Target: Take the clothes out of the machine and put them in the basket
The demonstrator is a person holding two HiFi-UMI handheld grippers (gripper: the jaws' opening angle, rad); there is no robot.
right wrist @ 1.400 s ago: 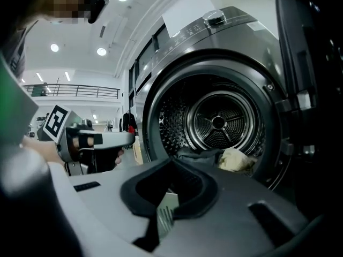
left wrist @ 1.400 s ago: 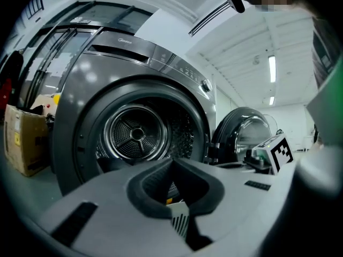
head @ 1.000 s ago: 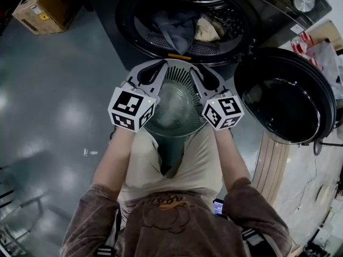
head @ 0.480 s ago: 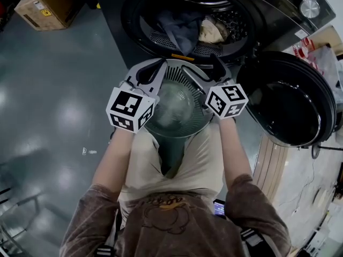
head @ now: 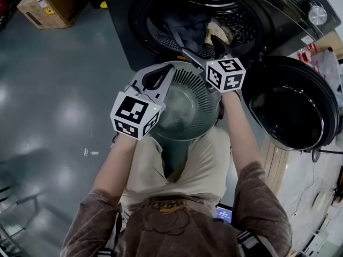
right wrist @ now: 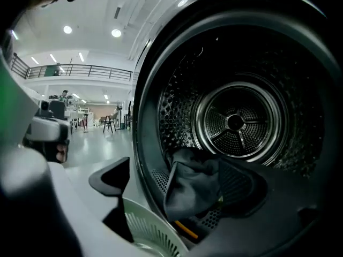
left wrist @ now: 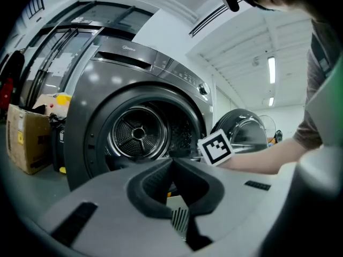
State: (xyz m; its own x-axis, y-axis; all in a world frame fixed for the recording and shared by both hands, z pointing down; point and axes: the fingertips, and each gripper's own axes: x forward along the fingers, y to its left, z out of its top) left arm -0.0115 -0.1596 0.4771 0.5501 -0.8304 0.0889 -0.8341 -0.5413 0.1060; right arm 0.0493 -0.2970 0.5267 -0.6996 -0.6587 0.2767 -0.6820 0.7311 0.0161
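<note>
While just opening wide, right tongs (head: 205, 46) empty; left tongs (head: 159, 77) tight on basket (head: 185, 136).

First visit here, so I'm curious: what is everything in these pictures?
laundry machine: one, dark grey, ahead, drum open
door: one, black, swung open at right
dark garment: one, blue-grey, drum's front lip
beige garment: one, beside it in drum
basket: one, pale green, slotted, below the drum opening
cardboard box: one, brown, floor far left
left tongs: one, grey, shut on basket rim
right tongs: one, grey, drum mouth, jaws just opened wide, empty
forearms: two, brown sleeves, behind the tongs
</note>
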